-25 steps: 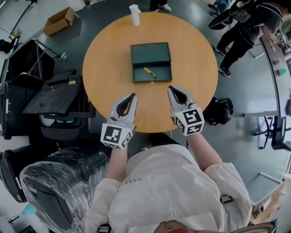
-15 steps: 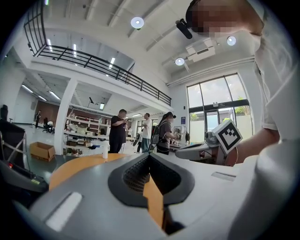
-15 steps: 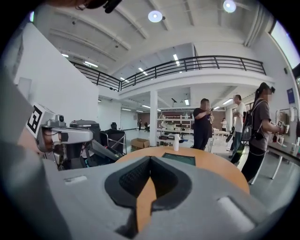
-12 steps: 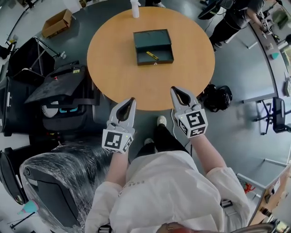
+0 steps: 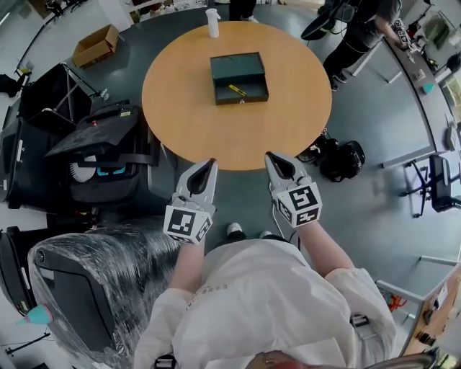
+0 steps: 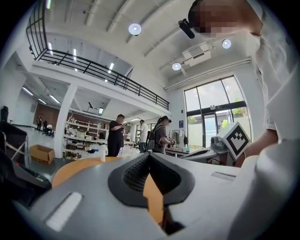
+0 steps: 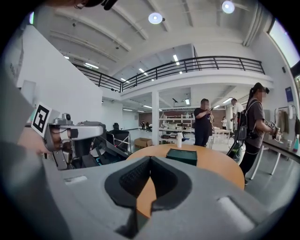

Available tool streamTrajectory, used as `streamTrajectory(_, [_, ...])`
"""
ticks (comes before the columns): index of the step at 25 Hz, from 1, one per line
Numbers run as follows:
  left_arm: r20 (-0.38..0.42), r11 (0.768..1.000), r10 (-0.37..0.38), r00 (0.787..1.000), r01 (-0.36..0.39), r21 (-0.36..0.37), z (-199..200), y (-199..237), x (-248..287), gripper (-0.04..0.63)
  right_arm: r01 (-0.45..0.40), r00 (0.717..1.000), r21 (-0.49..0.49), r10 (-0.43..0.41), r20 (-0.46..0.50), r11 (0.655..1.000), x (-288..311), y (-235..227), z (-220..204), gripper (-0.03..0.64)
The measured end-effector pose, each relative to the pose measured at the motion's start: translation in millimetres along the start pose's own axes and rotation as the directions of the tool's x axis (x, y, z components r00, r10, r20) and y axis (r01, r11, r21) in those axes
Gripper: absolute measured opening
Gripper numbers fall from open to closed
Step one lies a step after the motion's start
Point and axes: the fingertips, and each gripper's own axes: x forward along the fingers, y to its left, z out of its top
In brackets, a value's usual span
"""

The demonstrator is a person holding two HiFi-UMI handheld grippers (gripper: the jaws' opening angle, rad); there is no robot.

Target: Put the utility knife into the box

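Observation:
A dark green open box lies on the round wooden table, and the yellow utility knife rests inside it. Both grippers hang off the table's near edge, well short of the box. My left gripper is shut with nothing between its jaws. My right gripper is shut too and holds nothing. The box shows low on the table in the right gripper view. In the left gripper view only a strip of table is visible past the closed jaws.
A white bottle stands at the table's far edge. Black equipment cases sit left of the table and a plastic-wrapped chair stands near left. A dark bag lies on the floor right. People stand beyond the table.
The person has stepped back from the table. Both grippers, earlier over the table's near part, now hang off its edge above the floor. The box and knife have not moved.

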Motion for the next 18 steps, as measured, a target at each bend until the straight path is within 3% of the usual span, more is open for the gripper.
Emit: streamTrajectory(18, [-0.011,0.999,0.0,1.0,0.001,0.051,3,-29,5,0.009,-0.036,0.999,-0.017,0.037,0.01,0.999,-19,-3,4,-0.008])
